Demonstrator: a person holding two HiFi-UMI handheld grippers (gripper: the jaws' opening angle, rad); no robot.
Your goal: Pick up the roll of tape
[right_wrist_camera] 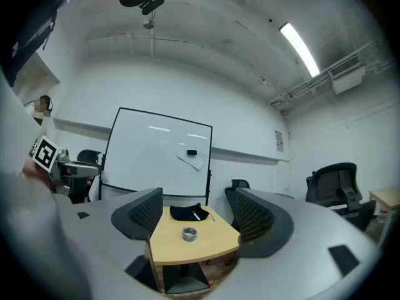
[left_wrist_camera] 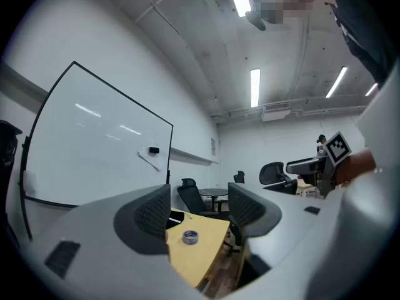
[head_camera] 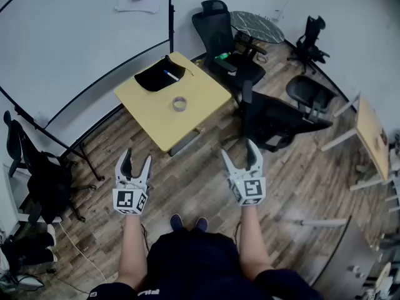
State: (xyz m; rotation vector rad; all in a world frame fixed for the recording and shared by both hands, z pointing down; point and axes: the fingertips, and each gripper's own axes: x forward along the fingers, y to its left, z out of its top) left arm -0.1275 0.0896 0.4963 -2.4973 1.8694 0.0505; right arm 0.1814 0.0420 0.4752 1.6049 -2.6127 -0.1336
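Observation:
The roll of tape [head_camera: 180,104] lies flat near the middle of a small yellow table [head_camera: 156,120]. In the left gripper view the roll of tape [left_wrist_camera: 190,236] shows between the jaws, far off; the right gripper view frames the roll of tape [right_wrist_camera: 189,234] the same way. My left gripper [head_camera: 135,164] and right gripper [head_camera: 241,155] hang over the wooden floor, well short of the table, both open and empty, pointing level towards it.
A black cap [head_camera: 159,75] with a pen lies at the table's far end. A whiteboard [head_camera: 75,30] on a stand rises behind the table. Black office chairs [head_camera: 275,120] crowd the right side, next to a round dark table [head_camera: 256,27]. Another chair [head_camera: 37,174] stands at left.

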